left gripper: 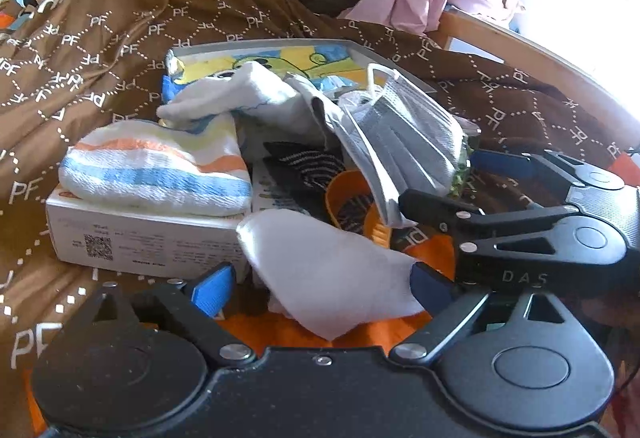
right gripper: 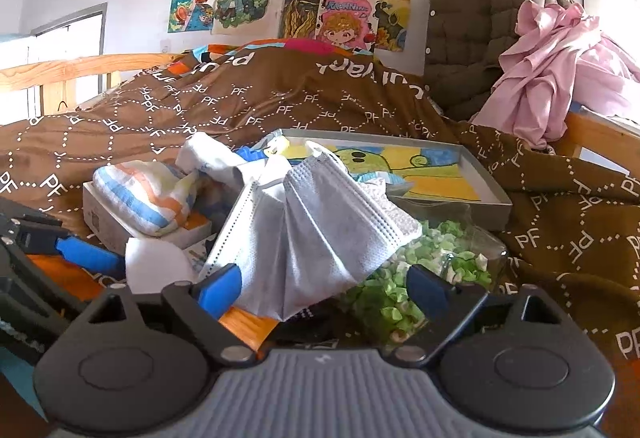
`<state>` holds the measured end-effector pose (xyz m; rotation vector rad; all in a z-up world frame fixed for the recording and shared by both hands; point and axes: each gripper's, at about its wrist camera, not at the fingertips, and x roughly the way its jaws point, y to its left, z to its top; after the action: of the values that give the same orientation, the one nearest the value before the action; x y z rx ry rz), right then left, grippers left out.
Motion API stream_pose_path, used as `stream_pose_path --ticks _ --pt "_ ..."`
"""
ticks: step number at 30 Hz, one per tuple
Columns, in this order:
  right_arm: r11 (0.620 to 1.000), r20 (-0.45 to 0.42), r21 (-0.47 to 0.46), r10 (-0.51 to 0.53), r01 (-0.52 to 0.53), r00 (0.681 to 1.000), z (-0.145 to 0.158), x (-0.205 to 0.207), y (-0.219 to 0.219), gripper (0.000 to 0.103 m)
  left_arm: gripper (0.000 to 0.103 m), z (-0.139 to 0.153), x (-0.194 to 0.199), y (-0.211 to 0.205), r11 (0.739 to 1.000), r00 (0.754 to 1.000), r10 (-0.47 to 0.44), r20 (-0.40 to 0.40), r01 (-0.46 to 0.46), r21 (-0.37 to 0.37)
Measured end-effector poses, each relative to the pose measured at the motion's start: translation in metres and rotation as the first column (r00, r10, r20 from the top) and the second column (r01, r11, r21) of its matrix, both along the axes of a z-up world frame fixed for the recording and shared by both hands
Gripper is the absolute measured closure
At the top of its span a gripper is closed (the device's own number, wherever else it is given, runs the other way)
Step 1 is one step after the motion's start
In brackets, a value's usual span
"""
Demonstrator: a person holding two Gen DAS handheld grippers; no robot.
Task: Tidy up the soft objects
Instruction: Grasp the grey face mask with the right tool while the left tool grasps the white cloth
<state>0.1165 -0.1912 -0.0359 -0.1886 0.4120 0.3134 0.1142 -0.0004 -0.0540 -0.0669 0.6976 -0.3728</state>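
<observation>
Two blue-padded grippers are seen over a brown bedspread [left gripper: 120,50] printed with white "PF" letters.

From the left wrist camera, the left gripper [left gripper: 322,290] is seen spread wide, with nothing clamped between its blue pads. A flat white cloth piece [left gripper: 320,270] lies in the gap between the fingers, touching or just short of the right pad; which cannot be told. Ahead and to the left of it, a folded towel with orange, blue and yellow stripes [left gripper: 156,168] rests on a white cardboard box [left gripper: 140,238]. Straight ahead, a crumpled white sock [left gripper: 240,94] lies partly across a shallow grey tray with a cartoon picture inside [left gripper: 304,56]. A black-and-orange patterned sock [left gripper: 316,174] is seen just beyond the white cloth. To the right, the right gripper [left gripper: 436,178] is seen from the side, its fingers apart, with a pleated grey face mask [left gripper: 404,134] hanging against the nearer finger.

From the right wrist camera, the right gripper [right gripper: 322,288] is likewise seen unclenched. The grey mask [right gripper: 316,234] is draped over its left pad and hangs into the gap, not pinched. Beneath and to the right, a clear container of green and white paper bits [right gripper: 432,262] is seen. The striped towel [right gripper: 148,194] on its box lies ahead to the left, and the tray [right gripper: 472,178] ahead to the right.
</observation>
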Motion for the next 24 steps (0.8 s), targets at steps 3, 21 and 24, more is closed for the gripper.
stream_pose_path --ticks 3,21,24 --pt "1.0 0.003 0.0 -0.002 0.002 1.0 -0.001 0.002 0.001 0.013 0.019 -0.001 0.003 0.002 1.0 1.0 0.007 0.002 -0.007 0.002" --pt "0.999 0.025 -0.047 -0.013 0.014 1.0 -0.007 0.006 0.009 0.059 0.077 -0.007 0.006 0.008 0.999 0.996 -0.04 -0.079 0.037 -0.036" --pt "0.999 0.022 -0.038 -0.024 0.025 0.999 -0.007 0.006 0.007 0.07 0.085 -0.005 0.004 0.008 0.998 0.996 -0.047 -0.081 0.045 -0.034"
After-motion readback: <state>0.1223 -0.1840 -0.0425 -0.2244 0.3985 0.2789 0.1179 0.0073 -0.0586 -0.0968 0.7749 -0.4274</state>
